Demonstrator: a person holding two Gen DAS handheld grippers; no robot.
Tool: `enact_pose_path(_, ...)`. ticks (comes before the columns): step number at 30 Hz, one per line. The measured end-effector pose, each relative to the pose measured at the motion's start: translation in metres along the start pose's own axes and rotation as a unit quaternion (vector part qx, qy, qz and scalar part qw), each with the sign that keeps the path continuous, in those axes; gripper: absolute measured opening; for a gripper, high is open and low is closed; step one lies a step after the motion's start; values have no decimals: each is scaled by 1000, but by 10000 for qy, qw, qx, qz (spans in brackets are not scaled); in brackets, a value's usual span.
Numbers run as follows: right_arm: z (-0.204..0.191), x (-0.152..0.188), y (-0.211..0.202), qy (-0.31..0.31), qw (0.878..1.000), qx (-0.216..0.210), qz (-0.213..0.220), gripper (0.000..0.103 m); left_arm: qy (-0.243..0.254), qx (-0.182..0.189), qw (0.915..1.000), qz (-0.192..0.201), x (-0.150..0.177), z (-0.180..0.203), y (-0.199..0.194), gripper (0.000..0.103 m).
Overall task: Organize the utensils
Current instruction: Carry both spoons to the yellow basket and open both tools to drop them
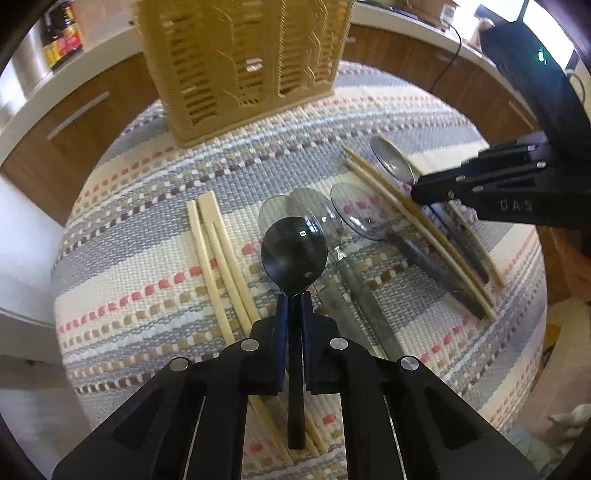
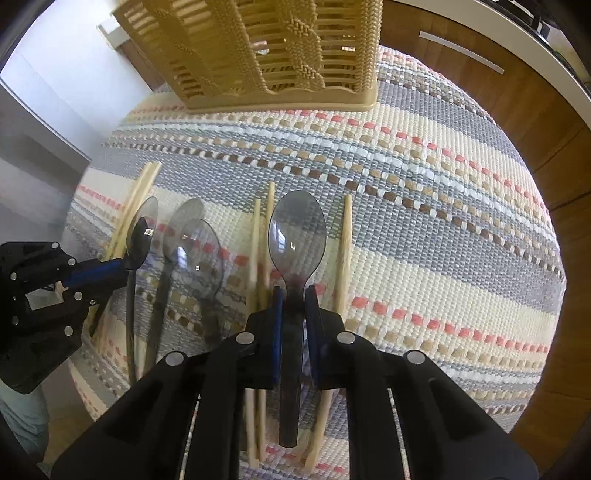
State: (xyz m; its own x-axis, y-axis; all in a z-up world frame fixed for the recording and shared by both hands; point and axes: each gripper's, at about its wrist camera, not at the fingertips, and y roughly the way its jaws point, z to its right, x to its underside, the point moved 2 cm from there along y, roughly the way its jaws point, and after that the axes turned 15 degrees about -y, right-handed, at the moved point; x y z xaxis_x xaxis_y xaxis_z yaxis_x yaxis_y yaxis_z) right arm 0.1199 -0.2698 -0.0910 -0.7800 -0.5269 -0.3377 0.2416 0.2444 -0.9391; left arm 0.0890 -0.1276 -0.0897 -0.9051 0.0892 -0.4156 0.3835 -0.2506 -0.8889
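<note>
Closest to the left wrist camera, the left gripper (image 1: 294, 295) is clenched on the neck of a black spoon (image 1: 294, 251): both blue pads (image 1: 282, 321) press its handle, the handle runs back between the fingers toward the lens, and the glossy bowl stands out just past the fingertips. Under the fingers lies a pair of pale chopsticks (image 1: 218, 266), side by side on the woven striped mat (image 1: 147, 258).

Just beyond the black bowl, several clear smoky spoons (image 1: 354, 218) rest on the mat with overlapping bowls, their handles slanting toward the lower right. Further right, another pair of chopsticks (image 1: 417, 232) lies across them at an angle.

Likewise, in the right wrist view, the right gripper (image 2: 294, 291) is clamped on the neck of a translucent grey spoon (image 2: 297, 240), pads squeezing the handle on either side, bowl pointing away from the camera. Loose chopsticks (image 2: 346, 243) flank this spoon on the mat (image 2: 443, 240), two to its left and one to its right. The same gripper enters the left wrist view from the right edge, with a spoon bowl showing past its tip. Whether either held spoon is lifted clear of the mat cannot be told.

Farthest off, at the mat's far edge, stands a tan wicker-style utensil basket (image 1: 240, 66), upright. Behind it run wooden cabinet fronts (image 1: 74, 122) and a white countertop (image 1: 92, 55) with a dark bottle (image 1: 61, 33) at upper left.
</note>
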Motion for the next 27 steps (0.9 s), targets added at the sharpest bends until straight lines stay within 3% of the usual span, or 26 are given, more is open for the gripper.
enact_pose_path(8, 2, 13, -52, -111, 9969, 147, 763, 10, -220, 26, 9965, 806, -16, -7, -53, 5)
enact_pose_path(16, -3, 12, -106, -253, 9849, 334, 1678, 10, -512, 364, 9838, 1681, -33, -14, -118, 5)
enact_pose_path(22, -4, -10, -156, -335, 9671, 446, 2484, 10, -697, 790, 9616, 2535, -61, -10, -166, 5)
enact_pose_path(27, -6, -30, -193, -440, 9483, 628, 3080, 10, -711, 936, 9351, 3344, -87, -6, -202, 5)
